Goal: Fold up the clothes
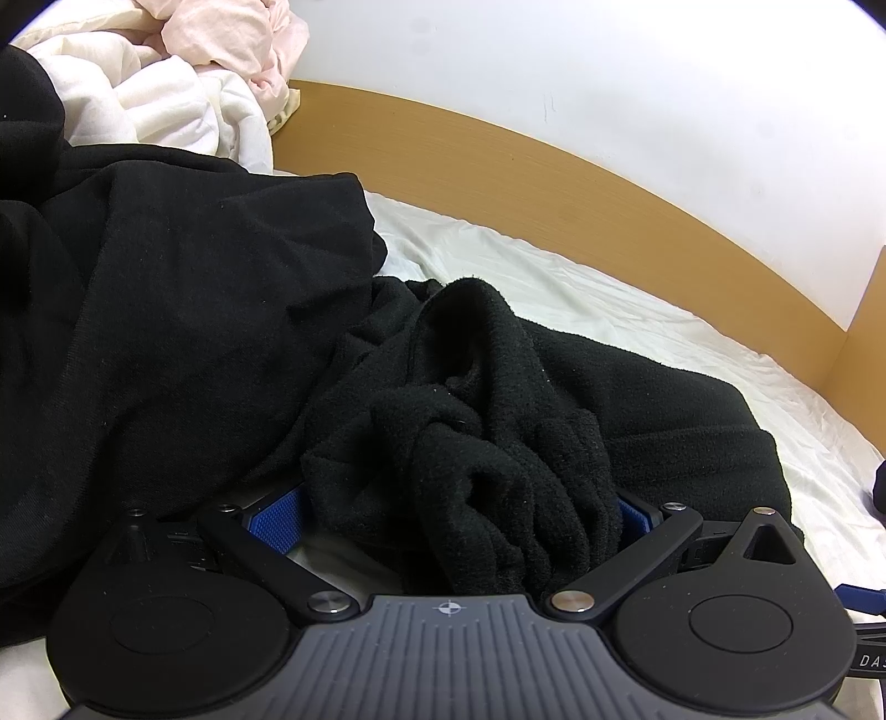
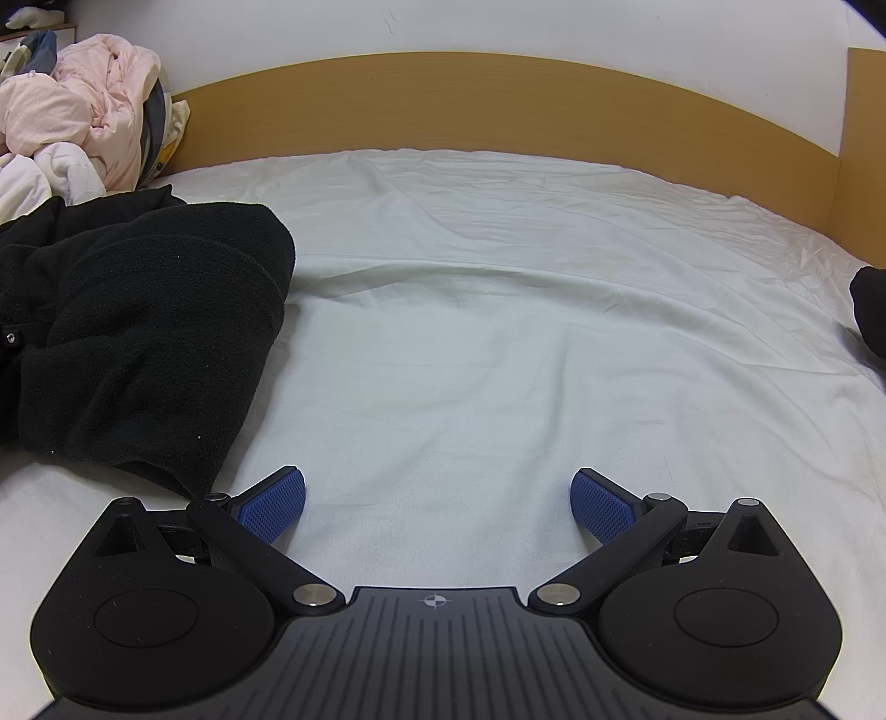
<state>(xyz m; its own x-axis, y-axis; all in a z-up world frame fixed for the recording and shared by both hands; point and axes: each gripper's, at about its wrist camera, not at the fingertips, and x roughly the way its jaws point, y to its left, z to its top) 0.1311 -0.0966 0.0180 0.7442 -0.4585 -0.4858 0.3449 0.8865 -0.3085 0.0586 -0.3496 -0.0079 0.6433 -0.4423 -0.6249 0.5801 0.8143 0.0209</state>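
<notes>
Your left tool (image 1: 454,515) is spread wide, and a bunched fold of the black fleece (image 1: 498,421) lies between its blue pads (image 1: 277,518). The left pad shows clear of the cloth on its near side; the right pad is mostly covered by the fabric, so you cannot tell whether it presses on the fleece. The jaws have not pinched the cloth. The fleece spreads from the tool toward the far right across the sheet (image 1: 637,310), crumpled into thick ridges near the tool and flatter farther out. To its left, a smoother black garment (image 1: 177,310) is heaped higher and overlaps the fleece's left edge. Beyond that, at the far left, sits a pile of white clothes (image 1: 166,105) with pink clothes (image 1: 232,39) on top, against the wooden headboard (image 1: 498,160).

Your right tool (image 2: 437,504) is also spread wide, its pads (image 2: 274,509) holding nothing, low over bare sheet (image 2: 498,332). The fleece (image 2: 149,343) lies to its near left, with its near corner just beside the left pad; whether they touch is not clear. The pink and white pile (image 2: 83,111) sits at the far left by the headboard (image 2: 498,105). A dark object (image 2: 869,310) shows at the right edge, too cut off to identify.
</notes>
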